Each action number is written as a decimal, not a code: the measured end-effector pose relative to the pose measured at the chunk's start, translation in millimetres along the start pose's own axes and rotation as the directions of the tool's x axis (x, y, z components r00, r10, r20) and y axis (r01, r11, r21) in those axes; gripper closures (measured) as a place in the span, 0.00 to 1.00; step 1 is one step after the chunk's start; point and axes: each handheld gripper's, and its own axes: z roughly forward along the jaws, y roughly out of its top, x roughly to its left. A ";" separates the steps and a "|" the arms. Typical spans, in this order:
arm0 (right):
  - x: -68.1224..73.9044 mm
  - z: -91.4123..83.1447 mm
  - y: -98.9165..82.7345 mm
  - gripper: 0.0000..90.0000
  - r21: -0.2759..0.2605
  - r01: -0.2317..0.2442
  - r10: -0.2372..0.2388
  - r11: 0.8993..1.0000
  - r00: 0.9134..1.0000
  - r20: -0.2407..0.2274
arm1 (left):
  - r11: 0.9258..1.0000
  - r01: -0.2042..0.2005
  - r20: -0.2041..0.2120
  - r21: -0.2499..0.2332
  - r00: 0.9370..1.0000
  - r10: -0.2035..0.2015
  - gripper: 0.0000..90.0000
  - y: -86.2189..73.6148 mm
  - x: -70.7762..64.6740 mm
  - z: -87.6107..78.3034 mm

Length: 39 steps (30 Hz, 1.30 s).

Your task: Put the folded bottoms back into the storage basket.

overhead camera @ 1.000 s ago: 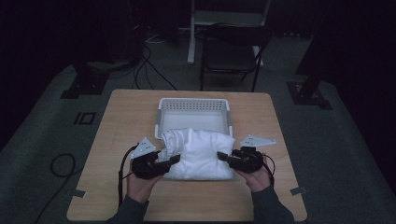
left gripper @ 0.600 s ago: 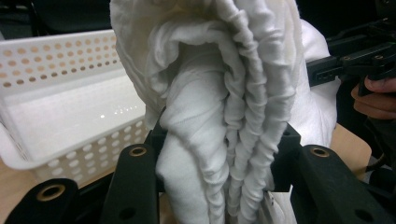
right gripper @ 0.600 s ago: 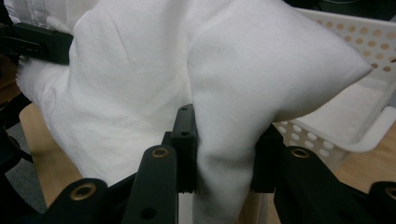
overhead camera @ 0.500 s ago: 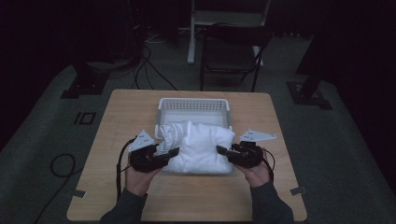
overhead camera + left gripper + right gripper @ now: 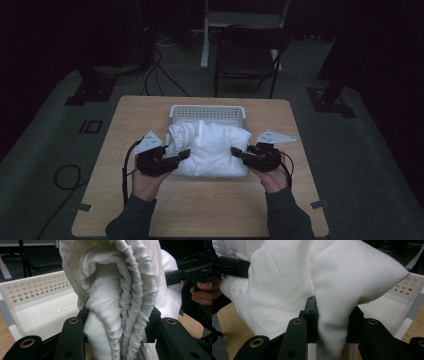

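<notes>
Both grippers clamp the white cloth [image 5: 212,150]: left gripper [image 5: 182,155] at its nine o'clock edge, right gripper [image 5: 236,151] at three o'clock, white basket [image 5: 207,111] at twelve.

Dim room, light pooling on the pale wooden desk [image 5: 200,210]. Grey floor [image 5: 360,165] all around it. At twelve o'clock beyond the desk stands a dark chair [image 5: 247,60], a white stand [image 5: 210,30] just behind. Black cables [image 5: 160,70] snake at eleven o'clock; another cable loop [image 5: 65,177] lies at nine.
</notes>
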 end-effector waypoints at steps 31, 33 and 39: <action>-9.1 15.4 29.2 0.77 -0.039 0.007 -0.005 0.999 0.998 0.061 | 1.000 -0.008 -0.020 -0.024 1.000 0.007 0.64 24.0 26.3 12.7; -9.4 17.4 31.2 0.78 -0.040 0.010 -0.007 0.999 0.998 0.064 | 1.000 -0.005 -0.021 -0.025 1.000 0.005 0.64 25.0 28.5 13.0; -11.3 21.7 35.7 0.78 -0.042 0.014 -0.011 0.999 0.998 0.070 | 0.999 0.000 -0.025 -0.032 1.000 -0.001 0.64 27.9 33.3 15.2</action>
